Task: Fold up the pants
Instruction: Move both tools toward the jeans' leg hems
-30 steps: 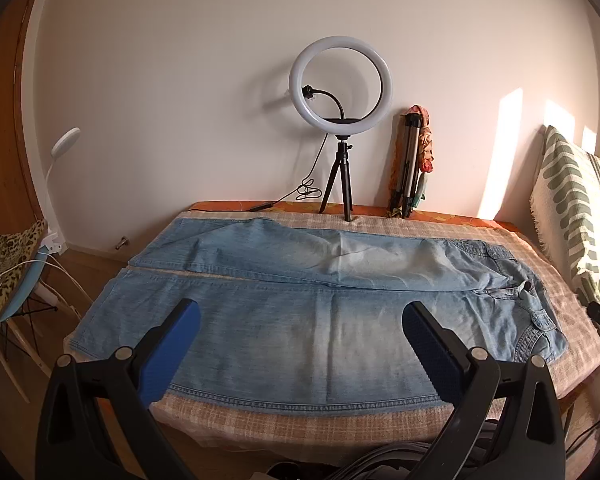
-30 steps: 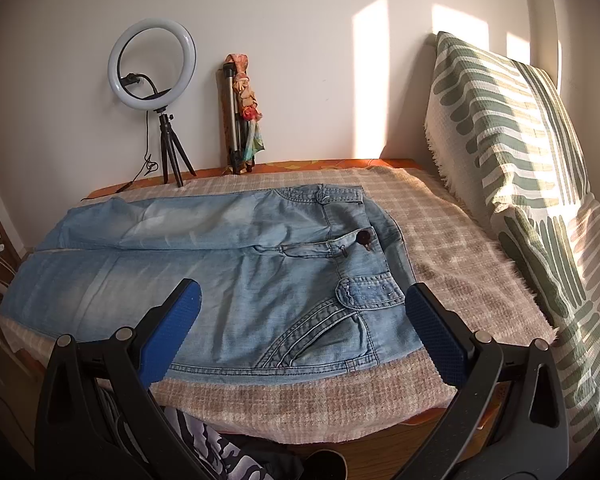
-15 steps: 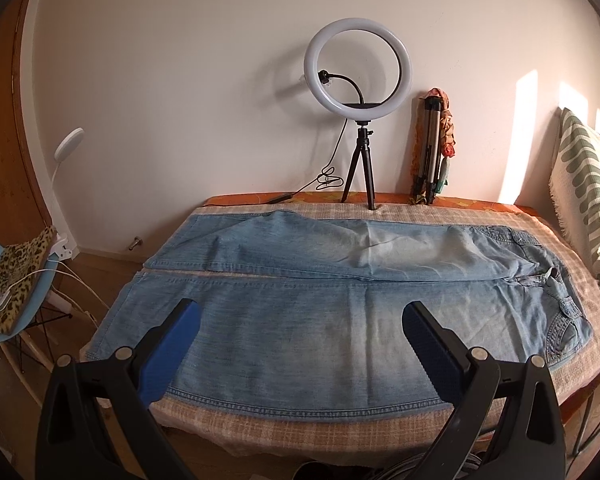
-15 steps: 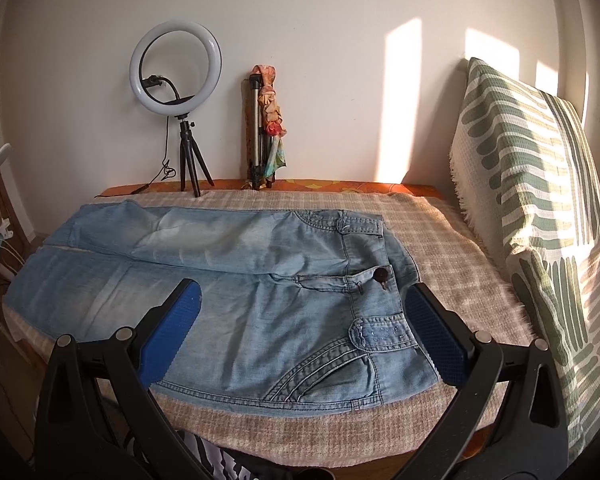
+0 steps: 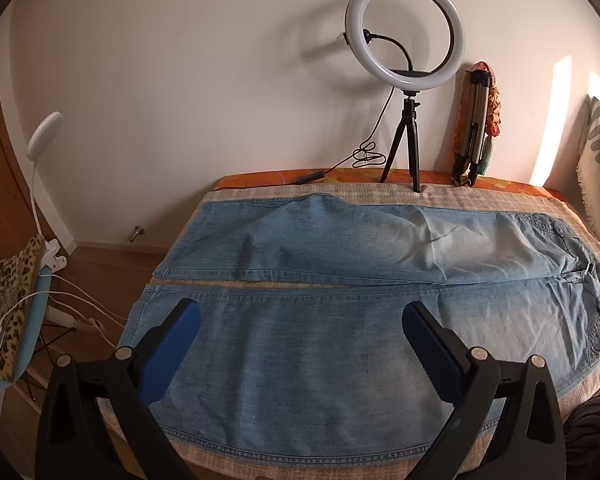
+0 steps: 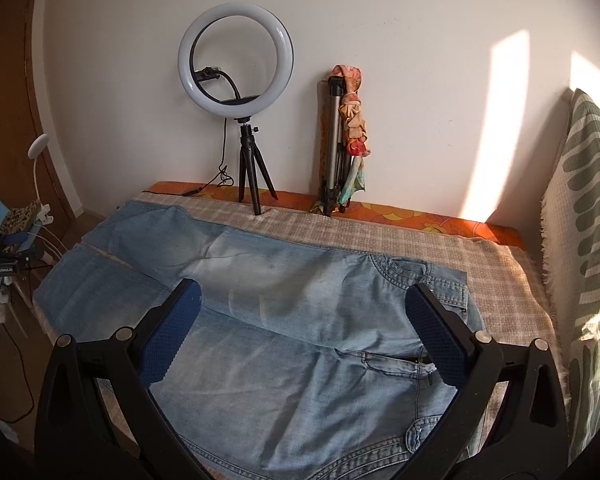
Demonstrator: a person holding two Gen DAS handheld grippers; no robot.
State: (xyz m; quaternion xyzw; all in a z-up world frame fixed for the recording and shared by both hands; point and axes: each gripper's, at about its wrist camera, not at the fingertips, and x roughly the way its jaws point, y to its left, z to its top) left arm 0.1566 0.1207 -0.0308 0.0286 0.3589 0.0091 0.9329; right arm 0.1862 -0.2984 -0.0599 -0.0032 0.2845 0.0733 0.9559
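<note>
Light blue jeans (image 5: 340, 288) lie flat and unfolded on a checked cloth, legs side by side, cuffs at the left, waistband at the right. My left gripper (image 5: 300, 320) is open and empty, hovering over the near leg. My right gripper (image 6: 302, 304) is open and empty, above the hip and upper legs of the jeans (image 6: 300, 312), with its right finger near the fly and waistband (image 6: 440, 288).
A ring light on a tripod (image 5: 406, 80) and a folded tripod with a scarf (image 5: 476, 120) stand at the back edge by the wall. A green patterned cushion (image 6: 588, 240) rises at the right. A chair with leopard fabric (image 5: 8, 304) stands left.
Both grippers have moved forward and closer over the jeans. The left view has shifted toward the cuffs, the right view over the waist. Jaws stayed open.
</note>
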